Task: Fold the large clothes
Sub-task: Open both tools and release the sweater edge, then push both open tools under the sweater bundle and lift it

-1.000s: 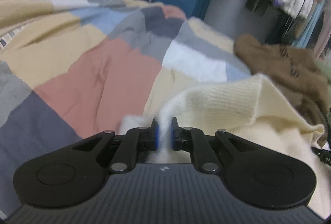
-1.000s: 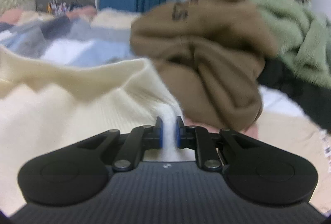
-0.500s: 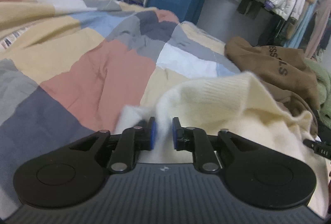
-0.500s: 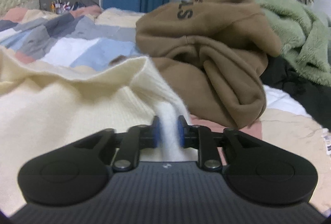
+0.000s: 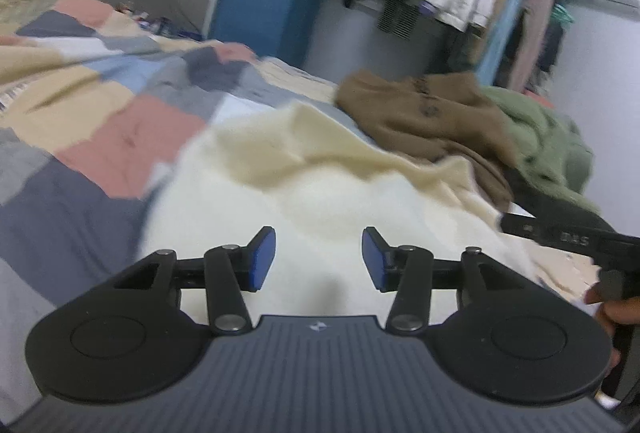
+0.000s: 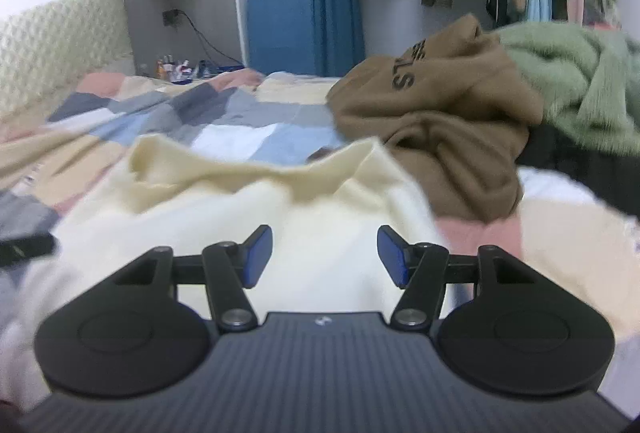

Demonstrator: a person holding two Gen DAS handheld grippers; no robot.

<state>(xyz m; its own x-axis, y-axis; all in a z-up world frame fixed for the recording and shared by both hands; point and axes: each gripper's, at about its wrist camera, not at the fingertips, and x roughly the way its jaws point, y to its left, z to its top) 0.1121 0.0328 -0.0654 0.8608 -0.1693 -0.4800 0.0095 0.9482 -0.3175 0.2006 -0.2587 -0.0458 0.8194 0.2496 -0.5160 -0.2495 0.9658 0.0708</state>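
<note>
Cream sweater (image 5: 320, 193) free below both opening tools (image 5: 318, 259) (image 6: 325, 257); only left view shows hand (image 5: 612, 309).

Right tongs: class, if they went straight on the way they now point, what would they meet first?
Most likely the cream sweater, which lies directly ahead below the right tongs; their jaws are opening with nothing between them. The brown hoodie lies further off to the right.
</note>
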